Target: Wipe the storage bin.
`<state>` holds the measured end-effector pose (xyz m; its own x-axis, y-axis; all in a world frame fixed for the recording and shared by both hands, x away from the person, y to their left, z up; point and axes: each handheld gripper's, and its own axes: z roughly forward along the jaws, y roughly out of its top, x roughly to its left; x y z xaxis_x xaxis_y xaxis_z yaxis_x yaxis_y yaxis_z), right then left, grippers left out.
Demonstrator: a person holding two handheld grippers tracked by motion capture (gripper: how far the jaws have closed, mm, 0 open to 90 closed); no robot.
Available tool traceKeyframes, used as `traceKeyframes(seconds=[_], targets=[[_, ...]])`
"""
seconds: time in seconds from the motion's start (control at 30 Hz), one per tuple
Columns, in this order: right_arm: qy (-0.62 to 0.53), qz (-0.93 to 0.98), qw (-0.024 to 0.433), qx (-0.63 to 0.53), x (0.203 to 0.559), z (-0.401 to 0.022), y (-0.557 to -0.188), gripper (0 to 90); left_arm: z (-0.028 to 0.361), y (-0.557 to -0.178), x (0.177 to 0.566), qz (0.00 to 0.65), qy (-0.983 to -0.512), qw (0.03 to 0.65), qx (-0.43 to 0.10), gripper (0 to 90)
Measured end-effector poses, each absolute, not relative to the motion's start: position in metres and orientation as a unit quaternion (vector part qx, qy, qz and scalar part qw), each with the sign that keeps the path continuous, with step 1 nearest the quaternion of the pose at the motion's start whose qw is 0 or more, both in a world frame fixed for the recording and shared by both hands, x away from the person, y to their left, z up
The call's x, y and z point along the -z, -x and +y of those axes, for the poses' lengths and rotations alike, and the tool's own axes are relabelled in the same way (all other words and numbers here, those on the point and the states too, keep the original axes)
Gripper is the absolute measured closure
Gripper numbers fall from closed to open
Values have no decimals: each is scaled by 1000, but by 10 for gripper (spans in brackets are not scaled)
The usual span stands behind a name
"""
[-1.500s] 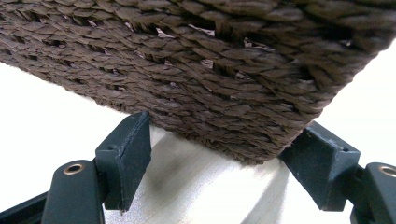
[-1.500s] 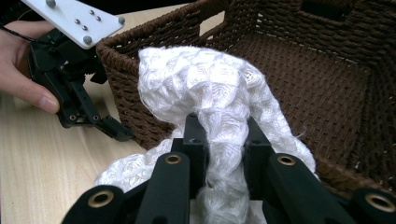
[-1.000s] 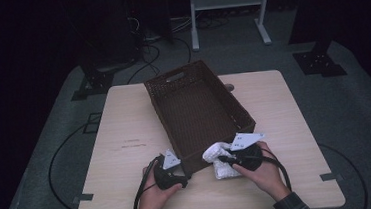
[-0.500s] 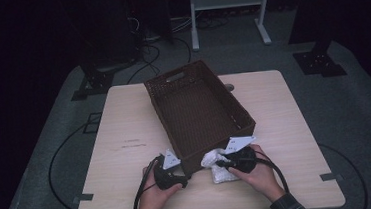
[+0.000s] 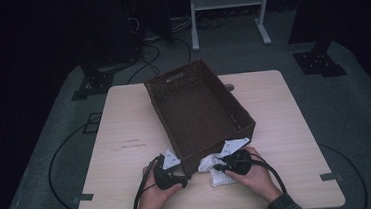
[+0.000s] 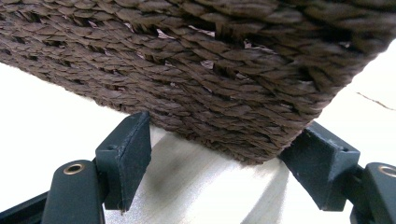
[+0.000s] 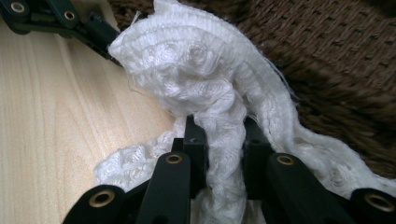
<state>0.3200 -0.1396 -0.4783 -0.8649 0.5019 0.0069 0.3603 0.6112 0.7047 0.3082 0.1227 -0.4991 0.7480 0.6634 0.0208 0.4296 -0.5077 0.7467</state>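
Observation:
A brown woven basket stands empty in the middle of the pale wooden table. My left gripper is at its near left corner. In the left gripper view the jaws straddle that basket corner, and both pads touch the weave. My right gripper is low over the table in front of the basket's near wall, shut on a crumpled white knitted cloth. In the right gripper view the cloth bunches up between the closed jaws, with the basket just behind it.
Part of the left gripper's linkage shows beyond the cloth. A small round fitting sits in the table behind the basket. Cables and a white metal frame lie on the dark floor beyond the table.
My right gripper has come down and toward the near edge with the white cloth, from the height of the basket's rim to just above the table. The left gripper and basket have not moved.

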Motion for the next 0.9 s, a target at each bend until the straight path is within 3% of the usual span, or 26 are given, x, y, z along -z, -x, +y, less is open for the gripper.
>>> traceKeyframes(seconds=[0.33,0.9], targets=[[-227,894,102,-371,471,-134,-313,763,123,-308,499,319,-855,379,-154,252],[-220,860,141,-439,425,-153,-299,764,123,-308,499,320,-854,380,-153,252]])
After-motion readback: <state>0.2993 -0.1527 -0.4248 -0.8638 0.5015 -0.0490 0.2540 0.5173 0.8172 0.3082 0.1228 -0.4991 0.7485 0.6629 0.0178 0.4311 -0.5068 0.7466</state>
